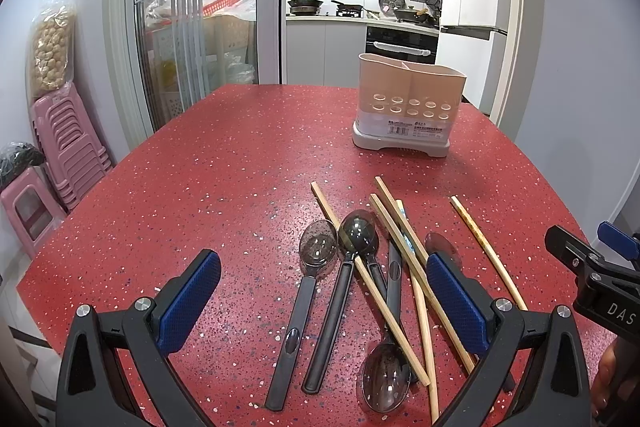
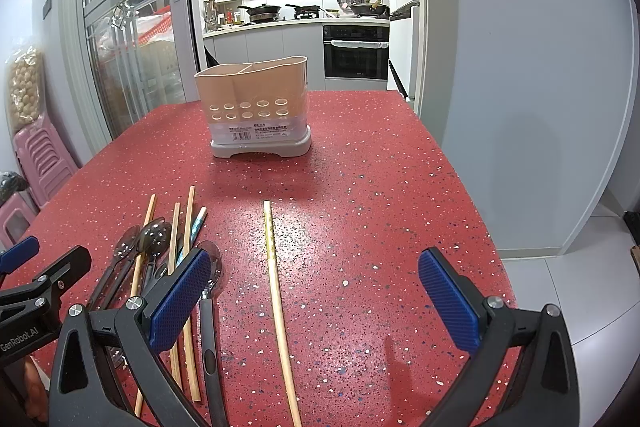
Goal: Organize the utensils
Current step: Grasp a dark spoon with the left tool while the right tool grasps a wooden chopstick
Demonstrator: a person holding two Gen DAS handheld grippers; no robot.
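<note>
A heap of dark plastic spoons [image 1: 320, 247] and wooden chopsticks [image 1: 404, 239] lies on the red speckled table [image 1: 200, 179]. My left gripper [image 1: 320, 295] is open, low over the heap, empty. One chopstick [image 2: 278, 303] lies apart to the right; my right gripper [image 2: 316, 303] is open over it, empty. The heap also shows in the right wrist view [image 2: 160, 251]. A beige two-compartment utensil holder [image 1: 410, 103] on a grey base stands upright farther back, also in the right wrist view [image 2: 256, 107].
Stacked pink stools [image 1: 64, 143] stand left of the table. A glass sliding door [image 1: 192, 27] and a kitchen lie behind. The table's right edge [image 2: 492, 227] drops to tiled floor.
</note>
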